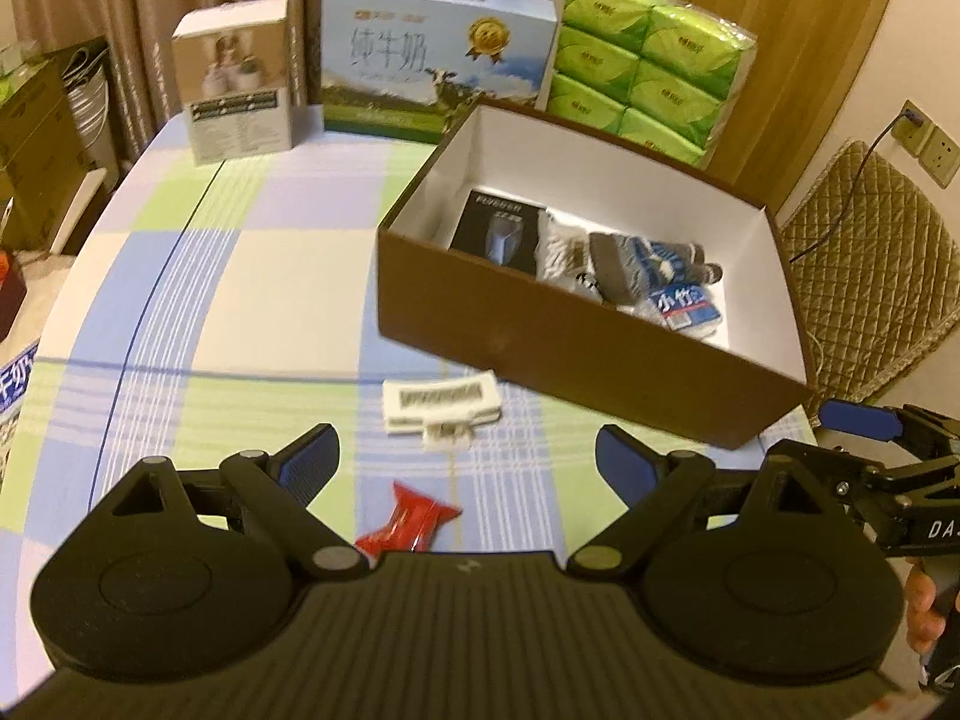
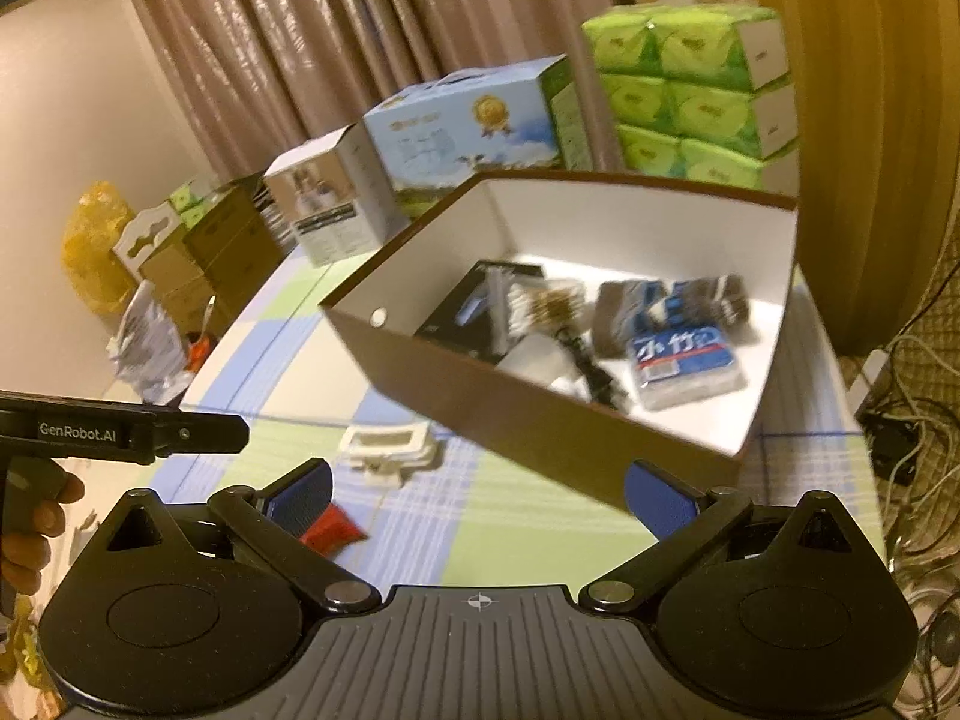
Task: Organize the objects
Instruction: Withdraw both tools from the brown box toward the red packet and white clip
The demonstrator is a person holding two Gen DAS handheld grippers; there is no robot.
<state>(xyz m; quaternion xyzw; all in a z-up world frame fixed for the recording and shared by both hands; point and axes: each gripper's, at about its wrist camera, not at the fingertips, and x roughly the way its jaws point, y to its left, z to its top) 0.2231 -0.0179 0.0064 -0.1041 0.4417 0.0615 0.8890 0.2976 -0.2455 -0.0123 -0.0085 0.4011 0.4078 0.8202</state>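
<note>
A brown box (image 1: 540, 354) with a white inside sits on the checked tablecloth; it holds a black packet (image 1: 498, 228), a grey-striped bundle (image 1: 624, 264) and a blue tissue pack (image 1: 687, 306). In front of it lie a white plastic clip (image 1: 441, 405) and a red wrapped candy (image 1: 408, 522). My left gripper (image 1: 468, 462) is open just above the candy, nothing between its fingers. In the right wrist view the right gripper (image 2: 480, 492) is open too, near the box (image 2: 540, 420) front wall, with the clip (image 2: 387, 447) and candy (image 2: 330, 531) to its left.
At the table's back stand a small beige carton (image 1: 240, 84), a blue milk carton (image 1: 432, 60) and stacked green tissue packs (image 1: 648, 60). A quilted chair (image 1: 870, 264) is right of the table. Cardboard boxes (image 2: 198, 252) and cables (image 2: 912, 420) lie off the table.
</note>
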